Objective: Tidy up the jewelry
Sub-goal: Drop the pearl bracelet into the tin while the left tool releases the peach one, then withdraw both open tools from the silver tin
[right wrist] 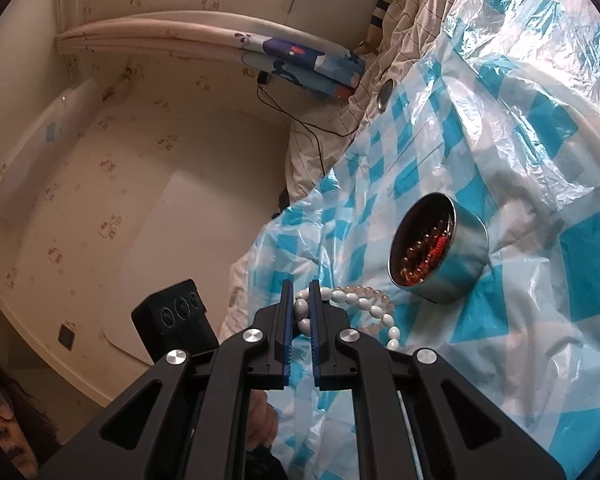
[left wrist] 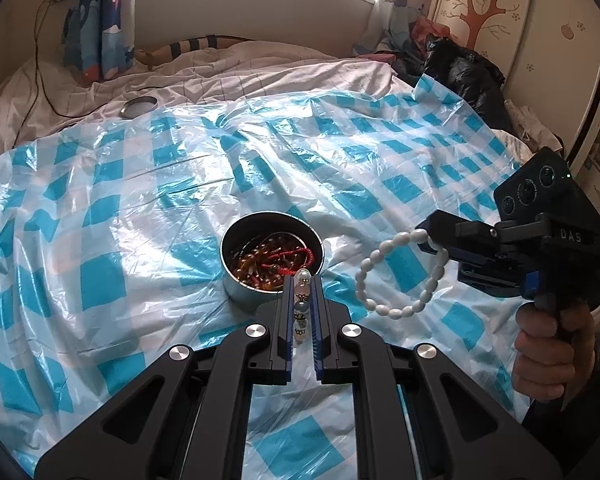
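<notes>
A round metal tin [left wrist: 271,256] stands on the blue-checked plastic sheet [left wrist: 139,200] and holds amber beads with a red cord [left wrist: 287,258]. My left gripper [left wrist: 303,280] is shut on a clear and grey bead bracelet [left wrist: 302,300], just in front of the tin's near rim. My right gripper [left wrist: 430,236] is shut on a white oval-bead bracelet [left wrist: 396,276], which hangs as a loop above the sheet, right of the tin. In the right wrist view the gripper [right wrist: 302,286] holds the white bracelet [right wrist: 364,306]; the tin [right wrist: 440,248] lies ahead to the right.
A round metal lid [left wrist: 139,106] lies on the white bedsheet beyond the plastic sheet. A black cable [left wrist: 43,80] runs down at the far left. Dark bags and clothes [left wrist: 460,68] pile at the far right by a wardrobe. A wall and window are behind.
</notes>
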`<action>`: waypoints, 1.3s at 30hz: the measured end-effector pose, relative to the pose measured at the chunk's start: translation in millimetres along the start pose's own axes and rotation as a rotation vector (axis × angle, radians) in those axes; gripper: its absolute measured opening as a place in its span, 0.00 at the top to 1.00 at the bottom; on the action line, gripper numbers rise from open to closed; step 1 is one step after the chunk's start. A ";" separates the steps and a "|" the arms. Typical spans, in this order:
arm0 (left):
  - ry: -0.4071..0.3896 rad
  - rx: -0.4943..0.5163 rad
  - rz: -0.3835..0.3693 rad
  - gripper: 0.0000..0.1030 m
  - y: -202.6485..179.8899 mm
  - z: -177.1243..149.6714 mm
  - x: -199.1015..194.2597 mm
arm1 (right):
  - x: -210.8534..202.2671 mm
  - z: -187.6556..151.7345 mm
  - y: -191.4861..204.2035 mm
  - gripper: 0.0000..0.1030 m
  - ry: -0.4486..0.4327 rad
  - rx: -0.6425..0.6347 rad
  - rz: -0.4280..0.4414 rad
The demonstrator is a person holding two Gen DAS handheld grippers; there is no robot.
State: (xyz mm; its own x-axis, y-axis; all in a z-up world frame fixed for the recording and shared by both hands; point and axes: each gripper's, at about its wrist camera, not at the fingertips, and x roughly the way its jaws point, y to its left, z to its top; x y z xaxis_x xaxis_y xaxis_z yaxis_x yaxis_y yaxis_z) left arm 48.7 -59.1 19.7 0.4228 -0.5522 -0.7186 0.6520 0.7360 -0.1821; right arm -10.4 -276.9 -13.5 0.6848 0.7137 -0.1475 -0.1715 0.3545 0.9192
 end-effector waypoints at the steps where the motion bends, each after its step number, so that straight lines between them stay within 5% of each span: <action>1: -0.002 0.000 -0.001 0.93 -1.5 1.2 0.0 | 0.3 0.8 -0.3 0.92 -0.003 0.003 0.004; 15: -0.042 -0.041 -0.003 0.93 -7.5 31.8 18.0 | 18.8 23.0 3.3 0.92 -0.076 0.025 0.040; 18: -0.036 -0.089 0.053 0.93 4.4 41.1 40.8 | 35.6 33.8 -2.7 0.91 -0.095 -0.010 -0.069; 21: 0.077 -0.189 0.124 0.93 31.1 32.7 66.9 | 53.7 37.3 -21.2 0.91 -0.086 0.014 -0.190; 24: 0.068 -0.223 0.135 0.92 45.2 31.9 53.1 | 60.8 33.8 -32.9 0.87 -0.065 0.054 -0.215; 26: 0.030 -0.231 0.136 0.83 49.1 34.8 38.5 | 56.5 34.2 -29.5 0.84 -0.074 0.045 -0.220; 28: -0.002 -0.250 0.123 0.62 52.4 33.2 26.1 | 48.7 34.5 -24.8 0.77 -0.095 0.031 -0.223; 33: 0.038 -0.213 0.121 0.59 47.1 19.7 23.7 | 35.1 31.0 -28.8 0.61 -0.107 0.037 -0.258; 39: 0.055 -0.184 0.099 0.52 36.8 3.6 11.7 | 33.8 46.8 -51.9 0.59 -0.174 0.105 -0.281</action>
State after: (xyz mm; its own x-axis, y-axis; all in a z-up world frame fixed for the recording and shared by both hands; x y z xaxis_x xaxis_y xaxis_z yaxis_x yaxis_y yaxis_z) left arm 79.9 -39.9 7.0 0.4405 -0.4553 -0.7737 0.4814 0.8473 -0.2245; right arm 54.8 -299.5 -49.1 0.8071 0.4798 -0.3439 0.1083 0.4523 0.8853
